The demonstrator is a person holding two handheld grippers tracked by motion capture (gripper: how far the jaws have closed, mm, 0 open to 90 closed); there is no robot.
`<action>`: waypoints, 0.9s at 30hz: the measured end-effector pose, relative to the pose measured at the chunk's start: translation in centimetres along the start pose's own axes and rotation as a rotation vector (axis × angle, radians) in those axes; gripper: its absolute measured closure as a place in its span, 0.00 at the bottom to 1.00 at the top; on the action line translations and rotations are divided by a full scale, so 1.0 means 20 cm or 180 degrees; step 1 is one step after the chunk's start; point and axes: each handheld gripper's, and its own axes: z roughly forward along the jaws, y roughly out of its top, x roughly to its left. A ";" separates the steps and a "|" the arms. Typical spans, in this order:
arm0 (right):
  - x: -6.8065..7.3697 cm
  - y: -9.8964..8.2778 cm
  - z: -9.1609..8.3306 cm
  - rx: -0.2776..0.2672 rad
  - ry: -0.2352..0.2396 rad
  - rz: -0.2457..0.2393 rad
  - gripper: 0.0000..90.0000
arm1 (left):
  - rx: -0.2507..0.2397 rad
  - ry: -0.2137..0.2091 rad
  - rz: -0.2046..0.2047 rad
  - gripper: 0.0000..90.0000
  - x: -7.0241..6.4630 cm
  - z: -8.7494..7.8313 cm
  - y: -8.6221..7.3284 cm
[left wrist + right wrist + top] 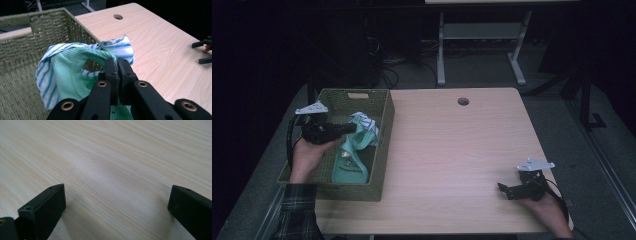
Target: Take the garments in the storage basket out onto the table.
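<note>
Right tool [504,190]: near right corner of the table, held low over the wood; jaws spread wide apart, nothing between them. In the right gripper view, bare wood grain lies between the two black jaws.
Right hand [546,206]: comes in from the bottom edge, wrapped around the tool body; grey plate on top.
Left hand [309,152]: plaid sleeve below it, over the near left part of the basket.
Left tool [117,65]: jaws pressed together, clamped on the green cloth's edge; held above the basket interior.
Green cloth [349,167]: mint waffle weave, hanging from the jaws down to the basket floor; a small printed mark on it, too blurred to read.
Striped cloth [117,46]: white with blue stripes, bunched against the green one, possibly caught up with it; by the basket's right wall.
Basket [383,150]: olive woven, rectangular, on the table's left side.
Table [452,150]: light wood, round cable hole near the far edge.
</note>
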 end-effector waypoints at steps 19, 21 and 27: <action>0.00 0.00 0.00 -0.0001 0.0000 0.0001 0.02 | -0.0338 -0.0228 0.0186 0.97 -0.10 -0.09 0.25; 0.00 0.00 0.00 0.0000 -0.0001 0.0003 0.01 | -0.0361 -0.0252 0.0215 0.97 -0.12 -0.09 0.28; 0.00 0.00 0.00 0.0001 0.0000 0.0003 0.02 | -0.0408 -0.0322 0.0322 0.97 -0.17 -0.08 0.37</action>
